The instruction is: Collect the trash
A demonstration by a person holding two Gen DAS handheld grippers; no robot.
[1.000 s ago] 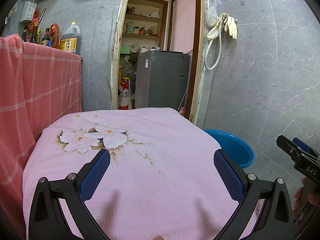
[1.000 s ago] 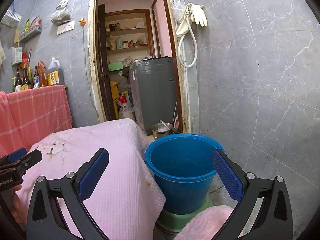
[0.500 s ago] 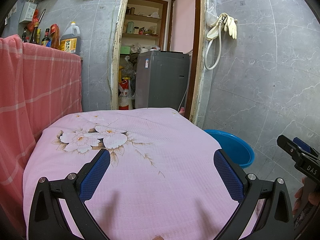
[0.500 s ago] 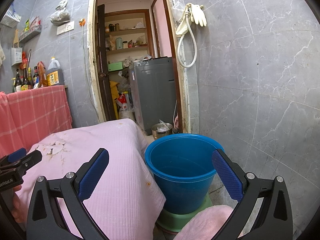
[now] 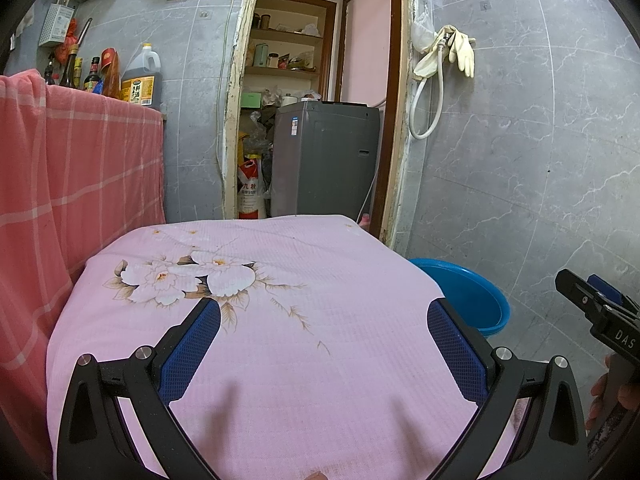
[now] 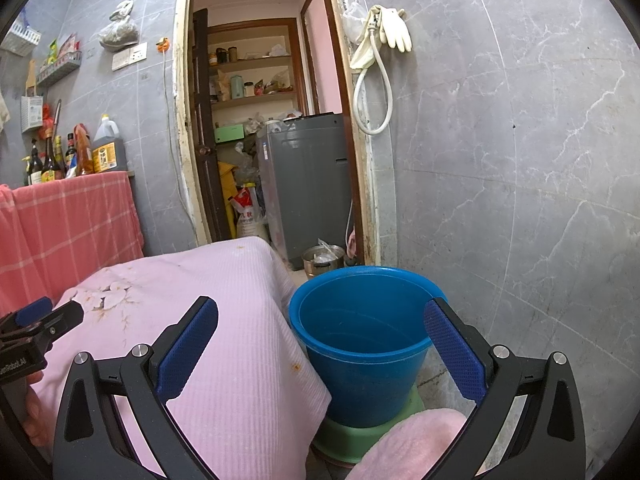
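Observation:
A blue bucket (image 6: 362,340) stands on a green stool (image 6: 360,436) on the floor, right of a table under a pink flowered cloth (image 5: 256,320). My right gripper (image 6: 320,328) is open and empty, held in front of the bucket's mouth. My left gripper (image 5: 324,336) is open and empty, held low over the cloth. The bucket's rim shows past the table's right edge in the left wrist view (image 5: 468,300). No loose trash shows on the cloth. The inside of the bucket looks dark; I cannot tell what is in it.
A red checked cloth (image 5: 72,184) hangs at the left, with bottles (image 5: 138,76) behind it. A doorway at the back shows a grey washing machine (image 5: 324,160). Grey tiled wall at the right carries a hose and gloves (image 5: 444,60). A metal pot (image 6: 322,260) stands on the floor.

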